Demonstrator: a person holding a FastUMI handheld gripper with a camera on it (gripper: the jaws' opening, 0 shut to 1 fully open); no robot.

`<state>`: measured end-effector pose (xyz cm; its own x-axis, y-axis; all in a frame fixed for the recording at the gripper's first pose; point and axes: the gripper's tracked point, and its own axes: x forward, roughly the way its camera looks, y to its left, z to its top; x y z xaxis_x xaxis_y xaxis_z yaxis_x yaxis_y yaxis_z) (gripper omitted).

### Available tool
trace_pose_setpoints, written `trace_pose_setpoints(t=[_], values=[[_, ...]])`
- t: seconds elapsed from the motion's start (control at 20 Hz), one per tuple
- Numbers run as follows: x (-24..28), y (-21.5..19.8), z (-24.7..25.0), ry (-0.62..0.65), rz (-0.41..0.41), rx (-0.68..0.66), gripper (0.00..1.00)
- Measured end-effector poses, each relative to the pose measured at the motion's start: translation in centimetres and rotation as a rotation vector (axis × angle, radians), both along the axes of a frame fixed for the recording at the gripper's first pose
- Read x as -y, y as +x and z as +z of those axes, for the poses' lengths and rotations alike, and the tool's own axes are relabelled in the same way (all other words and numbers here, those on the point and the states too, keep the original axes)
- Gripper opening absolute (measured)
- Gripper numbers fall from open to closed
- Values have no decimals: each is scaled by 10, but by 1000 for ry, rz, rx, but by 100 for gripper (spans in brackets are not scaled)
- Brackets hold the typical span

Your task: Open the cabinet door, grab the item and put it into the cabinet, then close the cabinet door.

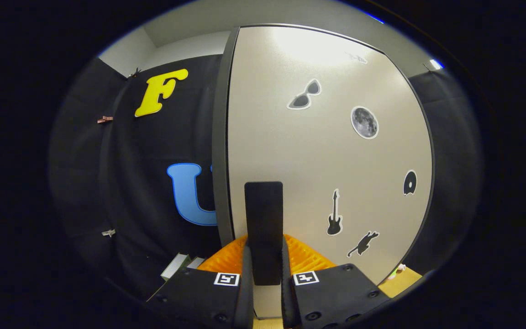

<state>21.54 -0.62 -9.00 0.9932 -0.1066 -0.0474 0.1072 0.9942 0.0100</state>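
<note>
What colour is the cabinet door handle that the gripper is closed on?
Black. The handle stands upright on the pale door, pinched by the gripper; gripper view.

The cabinet door (290, 151) is showing off a pale beige-grey finish with a dark grey edge, glowing whiter near the top of the frame. It's wearing stickers: black sunglasses (305, 95), a grey mottled moon (364, 122), a black record (409, 183), a black guitar (334, 214) and a black cat (362, 244). The handle (263, 228) is sitting plain black between the fingers of the claw (266, 274), which is closing on it. The surface (400, 281), lower right, is looking light tan wood.
</note>
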Motion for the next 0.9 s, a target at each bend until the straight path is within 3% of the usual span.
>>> trace_pose_setpoints(t=[0.05,0.15,0.9], values=[[0,1,0,8,3,-1,28],[1,0,-2,19,15,-17,14],[2,-56,6,22,88,-54,15]])
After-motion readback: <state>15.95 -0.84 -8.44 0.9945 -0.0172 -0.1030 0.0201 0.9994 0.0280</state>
